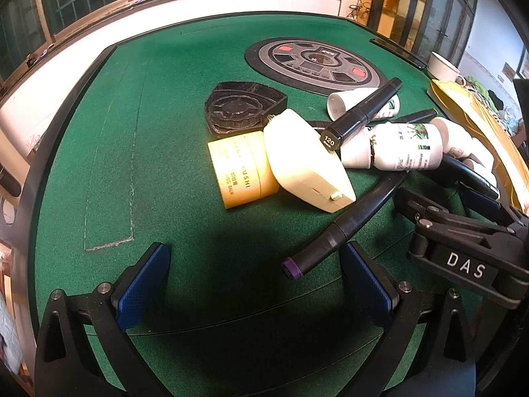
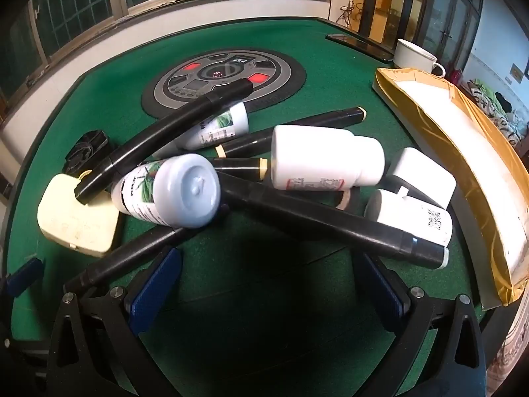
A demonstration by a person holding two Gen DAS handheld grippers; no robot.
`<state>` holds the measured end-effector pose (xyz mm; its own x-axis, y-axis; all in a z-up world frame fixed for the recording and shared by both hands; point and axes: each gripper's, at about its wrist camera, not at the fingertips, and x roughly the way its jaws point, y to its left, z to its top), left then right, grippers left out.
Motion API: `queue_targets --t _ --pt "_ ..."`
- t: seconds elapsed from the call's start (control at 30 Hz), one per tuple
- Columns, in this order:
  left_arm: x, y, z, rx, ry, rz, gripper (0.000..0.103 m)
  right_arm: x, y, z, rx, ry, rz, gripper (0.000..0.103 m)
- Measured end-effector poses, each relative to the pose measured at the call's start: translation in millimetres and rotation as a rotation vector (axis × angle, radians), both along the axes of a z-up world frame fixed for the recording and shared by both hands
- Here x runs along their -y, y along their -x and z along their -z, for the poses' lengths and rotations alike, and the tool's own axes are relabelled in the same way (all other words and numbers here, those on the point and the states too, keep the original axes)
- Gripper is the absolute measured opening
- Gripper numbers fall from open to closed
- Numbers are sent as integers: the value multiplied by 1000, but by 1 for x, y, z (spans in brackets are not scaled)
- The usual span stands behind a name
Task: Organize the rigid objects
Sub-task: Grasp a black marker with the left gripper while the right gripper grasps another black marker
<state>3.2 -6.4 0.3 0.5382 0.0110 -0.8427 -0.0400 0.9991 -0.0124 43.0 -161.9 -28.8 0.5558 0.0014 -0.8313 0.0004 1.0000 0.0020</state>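
A pile of rigid objects lies on the green table (image 1: 165, 132): a yellow round tin (image 1: 243, 168), a cream plastic case (image 1: 307, 160), several black markers such as one with a purple end (image 1: 344, 225), and white bottles (image 1: 406, 150). My left gripper (image 1: 254, 284) is open and empty, just in front of the purple-ended marker. In the right wrist view the pile is close: a bottle with a bluish cap (image 2: 172, 192), a white bottle (image 2: 325, 160), a long black marker (image 2: 330, 223). My right gripper (image 2: 267, 284) is open and empty, just short of them.
A round control panel (image 1: 315, 61) sits in the table's middle, with a black ashtray-like piece (image 1: 239, 106) beside it. A gold-lined box lid (image 2: 463, 165) and a white cup (image 2: 415, 54) stand at the right edge. The right gripper's body (image 1: 463, 248) shows in the left wrist view.
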Motion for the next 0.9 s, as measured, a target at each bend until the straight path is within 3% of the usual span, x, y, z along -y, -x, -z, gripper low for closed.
queue_targets --t 0.17,0.27,0.3,0.4,0.47,0.6,0.73,0.77,0.83,0.9 --pt "1 0 1 0 -2 -24 103 2 0 0 -20 -5 -39 102" --pt "-3 3 -1 -13 3 21 103 4 -11 -4 -153 -2 -163 102" --pt "-6 7 -3 -18 8 29 98 5 -13 -5 -195 -4 -215 102" --pt "-19 19 -10 -27 61 36 93 26 -10 -17 -261 -170 -298 97" --pt "-23 27 -18 -12 98 57 84 43 3 -30 -237 -228 -316 97" --pt "-8 28 -28 -31 126 200 61 59 25 -52 -103 -209 -366 97" --pt "9 11 -27 -72 85 288 60 86 36 -84 -85 -251 -393 97" --pt "12 5 -25 -87 75 298 57 82 35 -86 -73 -232 -395 97" --pt "14 -6 -20 -126 75 309 40 90 39 -92 -50 -240 -391 97" --pt "16 -15 -19 -130 51 325 38 95 45 -93 -42 -242 -391 98"
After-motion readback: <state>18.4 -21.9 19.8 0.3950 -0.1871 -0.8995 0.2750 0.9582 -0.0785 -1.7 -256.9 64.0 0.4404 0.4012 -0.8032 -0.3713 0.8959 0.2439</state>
